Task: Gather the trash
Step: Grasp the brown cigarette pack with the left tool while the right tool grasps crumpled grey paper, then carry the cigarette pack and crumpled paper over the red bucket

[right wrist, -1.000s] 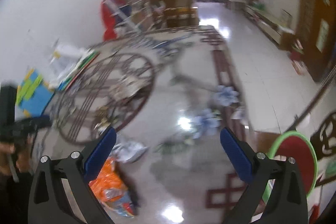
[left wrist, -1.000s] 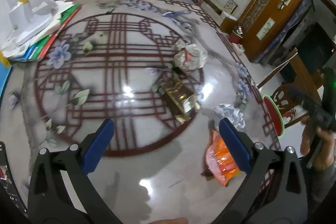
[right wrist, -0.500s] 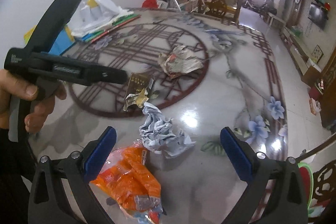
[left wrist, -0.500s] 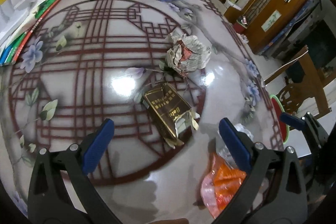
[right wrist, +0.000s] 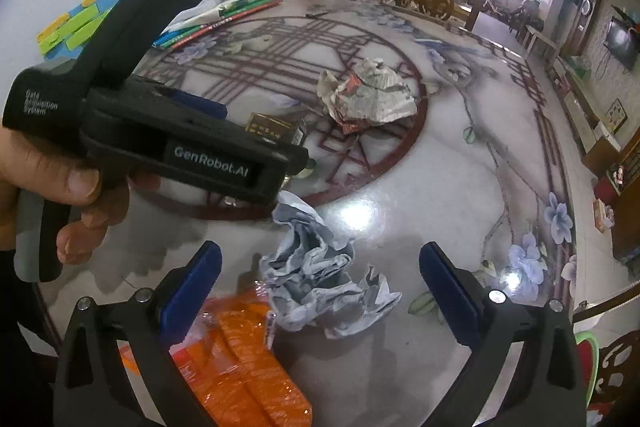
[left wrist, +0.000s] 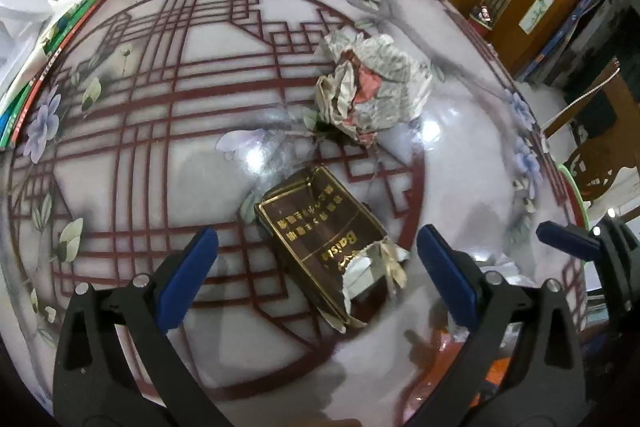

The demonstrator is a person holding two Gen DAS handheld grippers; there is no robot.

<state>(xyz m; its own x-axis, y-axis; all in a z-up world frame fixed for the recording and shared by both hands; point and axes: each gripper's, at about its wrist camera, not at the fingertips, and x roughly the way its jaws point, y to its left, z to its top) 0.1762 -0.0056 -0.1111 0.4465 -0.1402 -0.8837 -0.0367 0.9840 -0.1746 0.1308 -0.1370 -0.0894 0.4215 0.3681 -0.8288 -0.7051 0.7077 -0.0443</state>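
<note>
Table top [left wrist: 132, 163]: glossy, smooth, patterned stone-like finish. Carton [left wrist: 320, 235]: dark glossy card, torn at 5 o'clock. Newspaper ball [left wrist: 372, 95]: matt crumpled paper. Wrapper [right wrist: 240, 355]: shiny orange plastic film. Grey wad [right wrist: 316, 271]: creased paper.

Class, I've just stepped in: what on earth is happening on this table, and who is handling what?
A person is clearing trash off a patterned table with a handheld gripper in each hand. The left gripper, jaws open, is lined up on a torn dark gold-lettered packet; a crumpled newspaper ball lies beyond it. The right gripper, also open, hovers over a crumpled grey paper beside an orange plastic wrapper. Nothing is gripped yet.
</note>
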